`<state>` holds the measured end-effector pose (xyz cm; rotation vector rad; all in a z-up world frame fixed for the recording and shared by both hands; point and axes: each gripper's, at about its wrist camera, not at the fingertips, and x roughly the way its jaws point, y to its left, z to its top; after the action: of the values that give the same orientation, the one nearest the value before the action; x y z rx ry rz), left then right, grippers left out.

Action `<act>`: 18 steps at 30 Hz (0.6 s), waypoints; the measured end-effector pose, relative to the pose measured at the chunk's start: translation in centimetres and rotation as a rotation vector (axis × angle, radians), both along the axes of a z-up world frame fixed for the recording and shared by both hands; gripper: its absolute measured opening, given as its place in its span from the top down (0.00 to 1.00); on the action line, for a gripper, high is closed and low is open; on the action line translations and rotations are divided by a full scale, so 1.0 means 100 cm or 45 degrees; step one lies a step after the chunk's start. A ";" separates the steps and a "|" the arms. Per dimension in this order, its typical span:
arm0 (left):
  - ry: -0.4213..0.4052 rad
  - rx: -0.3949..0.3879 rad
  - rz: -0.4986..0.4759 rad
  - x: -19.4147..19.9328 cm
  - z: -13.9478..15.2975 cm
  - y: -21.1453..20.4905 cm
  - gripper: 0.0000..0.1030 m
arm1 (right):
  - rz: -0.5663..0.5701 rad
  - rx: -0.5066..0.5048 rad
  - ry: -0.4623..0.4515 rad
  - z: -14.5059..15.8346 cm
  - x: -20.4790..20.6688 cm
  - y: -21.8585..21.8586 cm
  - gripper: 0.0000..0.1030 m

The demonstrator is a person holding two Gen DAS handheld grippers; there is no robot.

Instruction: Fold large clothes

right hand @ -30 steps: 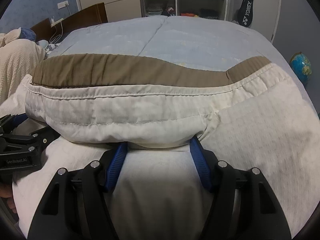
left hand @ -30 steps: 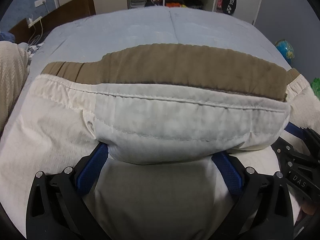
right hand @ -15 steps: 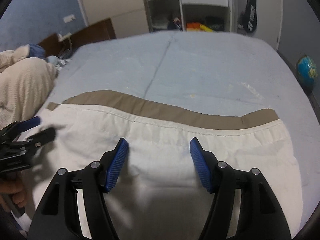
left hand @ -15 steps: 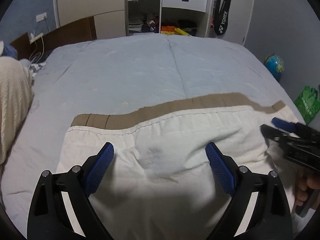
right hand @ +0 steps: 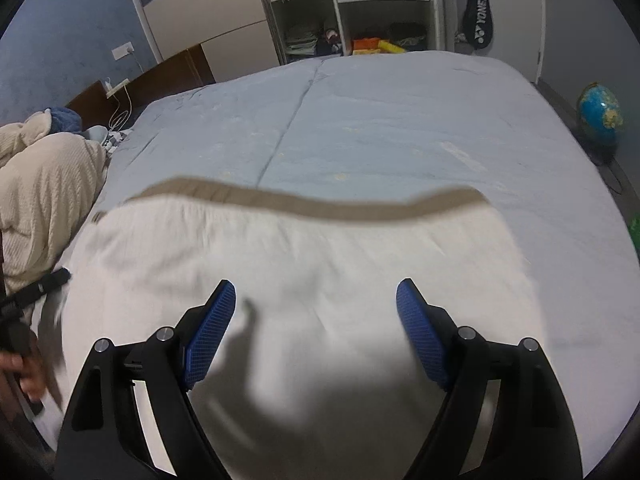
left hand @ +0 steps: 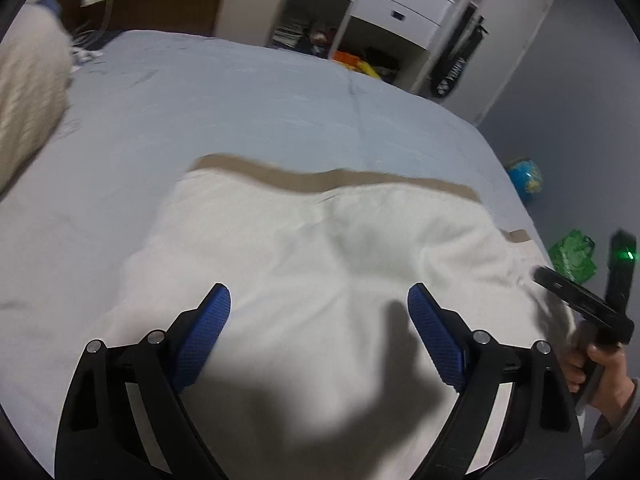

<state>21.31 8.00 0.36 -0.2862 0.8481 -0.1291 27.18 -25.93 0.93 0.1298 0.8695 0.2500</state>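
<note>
A large cream garment (left hand: 320,260) with a brown band (left hand: 340,178) along its far edge lies folded flat on the bed; it also shows in the right wrist view (right hand: 312,256), with the band (right hand: 304,202) at the far side. My left gripper (left hand: 319,312) is open and empty, raised above the near part of the garment. My right gripper (right hand: 316,308) is open and empty above the garment too. The right gripper shows at the right edge of the left wrist view (left hand: 580,304), and the left gripper at the left edge of the right wrist view (right hand: 36,292).
The bed has a light blue cover (right hand: 380,120). A beige knitted blanket (right hand: 36,196) lies at the left. A globe (right hand: 600,114) and a green bag (left hand: 572,258) are on the floor at the right. Wardrobe shelves (right hand: 360,20) stand beyond the bed.
Both grippers let go of the folded cream edge, which now lies flat near the brown band. Both grippers have lifted up and back, and the left wrist view has swung left.
</note>
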 end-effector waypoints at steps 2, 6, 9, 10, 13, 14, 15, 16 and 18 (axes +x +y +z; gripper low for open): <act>-0.002 0.021 0.042 -0.025 -0.001 0.013 0.16 | -0.011 -0.013 -0.017 0.000 -0.027 -0.014 0.25; 0.050 0.116 0.116 -0.064 -0.012 0.034 0.20 | -0.026 -0.069 -0.026 -0.008 -0.068 -0.036 0.25; 0.135 0.160 0.177 -0.079 -0.033 0.054 0.21 | -0.045 -0.143 0.003 -0.025 -0.084 -0.051 0.25; 0.151 0.137 0.202 -0.084 -0.039 0.062 0.21 | -0.049 -0.150 0.006 -0.028 -0.085 -0.055 0.25; 0.170 0.107 0.226 -0.086 -0.046 0.069 0.21 | -0.076 -0.134 0.025 -0.035 -0.088 -0.064 0.25; 0.178 0.102 0.232 -0.085 -0.048 0.070 0.21 | -0.100 -0.129 0.036 -0.037 -0.090 -0.068 0.25; 0.188 0.093 0.241 -0.085 -0.048 0.071 0.21 | -0.129 -0.126 0.047 -0.039 -0.091 -0.073 0.25; 0.195 0.084 0.250 -0.085 -0.047 0.073 0.21 | -0.175 -0.106 0.073 -0.041 -0.092 -0.080 0.25; 0.213 0.059 0.275 -0.090 -0.043 0.075 0.21 | -0.229 -0.041 0.116 -0.048 -0.099 -0.094 0.25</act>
<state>12.32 15.52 -3.93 -0.3464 0.9788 0.1176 17.29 -35.31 -3.84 0.1896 0.9455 0.0620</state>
